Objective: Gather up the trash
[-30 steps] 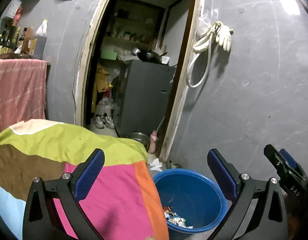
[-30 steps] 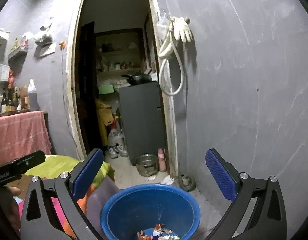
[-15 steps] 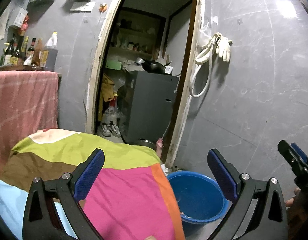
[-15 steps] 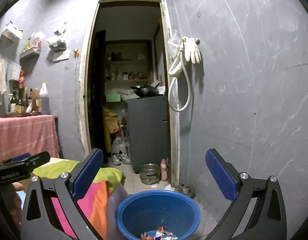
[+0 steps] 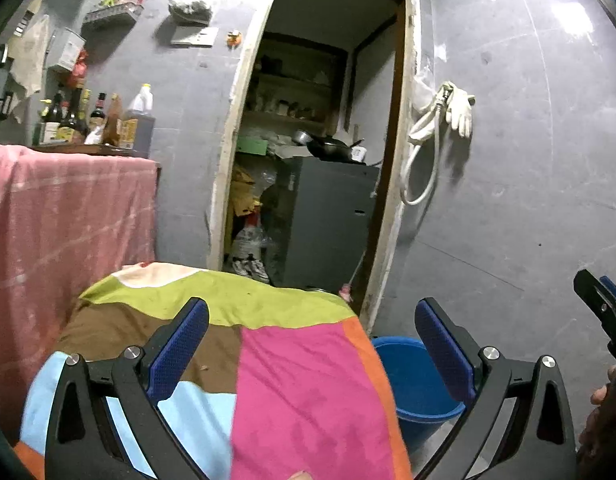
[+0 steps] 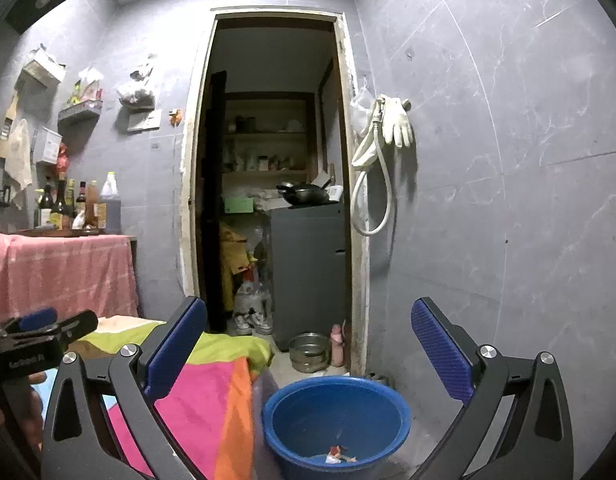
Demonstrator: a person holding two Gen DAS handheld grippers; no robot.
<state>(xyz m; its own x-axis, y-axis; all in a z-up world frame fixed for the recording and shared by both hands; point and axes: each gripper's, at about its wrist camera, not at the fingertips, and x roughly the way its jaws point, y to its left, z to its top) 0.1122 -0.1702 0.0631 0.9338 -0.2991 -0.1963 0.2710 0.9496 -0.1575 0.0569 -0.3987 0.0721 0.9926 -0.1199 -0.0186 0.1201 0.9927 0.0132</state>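
Note:
A blue plastic bucket [image 6: 336,424] stands on the floor by the grey wall, with small trash scraps [image 6: 338,453] in its bottom. It also shows in the left wrist view [image 5: 412,384], partly behind a finger. My left gripper [image 5: 312,346] is open and empty above the multicoloured tablecloth [image 5: 276,360]. My right gripper [image 6: 308,350] is open and empty, held above and behind the bucket. The left gripper shows at the left edge of the right wrist view [image 6: 40,340]; the right gripper shows at the right edge of the left wrist view [image 5: 604,312].
A doorway [image 6: 276,184] leads to a storeroom with a grey cabinet [image 6: 308,272]. A metal bowl [image 6: 308,350] and a pink bottle [image 6: 337,346] sit at its threshold. A pink-covered counter [image 5: 64,232] holds bottles. A hose and glove [image 6: 388,140] hang on the wall.
Both grippers have risen and pulled back from the bucket; it now sits lower and smaller in both views, and more of the tablecloth shows. Both stay open.

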